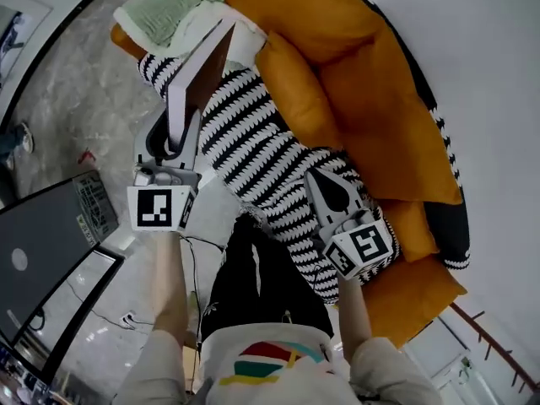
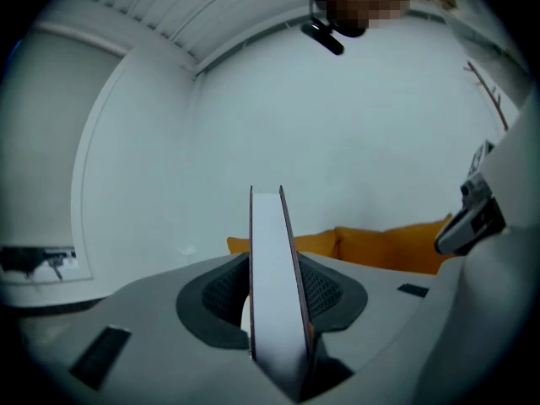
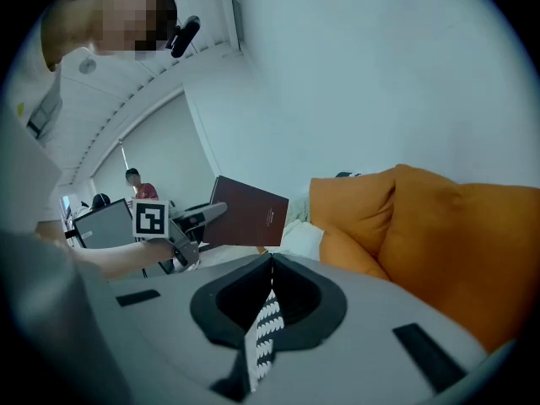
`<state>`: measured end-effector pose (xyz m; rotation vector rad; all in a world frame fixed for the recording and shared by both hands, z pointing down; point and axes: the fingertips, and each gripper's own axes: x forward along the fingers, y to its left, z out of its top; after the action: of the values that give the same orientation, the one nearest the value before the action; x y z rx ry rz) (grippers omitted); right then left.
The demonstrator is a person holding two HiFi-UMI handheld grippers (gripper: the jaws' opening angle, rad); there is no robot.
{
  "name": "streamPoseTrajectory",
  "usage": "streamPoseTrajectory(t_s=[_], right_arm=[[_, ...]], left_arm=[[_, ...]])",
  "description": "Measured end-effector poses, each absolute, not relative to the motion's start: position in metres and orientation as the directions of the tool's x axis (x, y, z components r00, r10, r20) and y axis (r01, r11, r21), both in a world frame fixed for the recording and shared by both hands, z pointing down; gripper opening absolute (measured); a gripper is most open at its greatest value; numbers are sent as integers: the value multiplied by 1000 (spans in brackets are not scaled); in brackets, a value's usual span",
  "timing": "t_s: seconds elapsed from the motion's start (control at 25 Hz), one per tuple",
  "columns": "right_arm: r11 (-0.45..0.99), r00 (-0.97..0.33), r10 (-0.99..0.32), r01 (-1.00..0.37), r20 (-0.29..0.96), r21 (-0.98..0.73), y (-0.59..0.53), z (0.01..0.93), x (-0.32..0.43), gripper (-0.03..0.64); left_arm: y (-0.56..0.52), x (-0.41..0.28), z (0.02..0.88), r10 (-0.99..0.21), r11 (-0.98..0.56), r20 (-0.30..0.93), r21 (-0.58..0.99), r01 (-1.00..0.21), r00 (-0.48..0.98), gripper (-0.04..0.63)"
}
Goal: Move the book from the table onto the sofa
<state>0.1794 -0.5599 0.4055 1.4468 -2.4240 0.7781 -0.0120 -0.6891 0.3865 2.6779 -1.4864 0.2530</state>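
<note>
**Book gripped over the sofa's end**

A dark flat monitor (image 1: 38, 260) stood at the far left. The left gripper (image 1: 175, 139) had its fingers clamped on the maroon-covered book (image 1: 198, 66), which stood on edge over the end of the orange sofa (image 1: 380, 133). The book's far end was near a pale green blanket (image 1: 173, 7). A black-and-white zigzag throw (image 1: 253, 150) covered the seat. The right gripper (image 1: 316, 180) hovered above the throw with its fingers together and empty, just beside an orange cushion (image 1: 295, 83).

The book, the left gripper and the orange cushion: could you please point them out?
book (image 3: 249, 213), right gripper view, middle of its brown cover.
left gripper (image 1: 178, 132), head view, between its fingertips.
orange cushion (image 1: 291, 83), head view, middle of its face.
</note>
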Motion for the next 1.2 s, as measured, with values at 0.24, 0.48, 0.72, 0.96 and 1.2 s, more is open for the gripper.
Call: streamPoseTrajectory(t_s=[0.24,0.48,0.72,0.96,1.2], right_arm=[[444,-553,-676,-833,486,-331,-568,463,158,14],[391,-554,-650,-831,520,-397,-561,501,152,14],[360,-574,-609,-815,547,-455,-545,515,155,14],[348,-577,-612,-811,541,-471,-545,530,146,14],[339,-577,-618,-808,533,-482,-550,525,140,14]], left_arm=[[-706,-6,465,-867,-496,267,-366,-788,422,153],[-706,14,540,-859,-511,342,-513,-690,381,153],[-677,56,595,-793,-608,438,-524,-596,423,155],[-655,79,628,-709,-705,491,-485,-517,506,165],[-643,94,644,-618,-776,535,-299,-555,576,215]])
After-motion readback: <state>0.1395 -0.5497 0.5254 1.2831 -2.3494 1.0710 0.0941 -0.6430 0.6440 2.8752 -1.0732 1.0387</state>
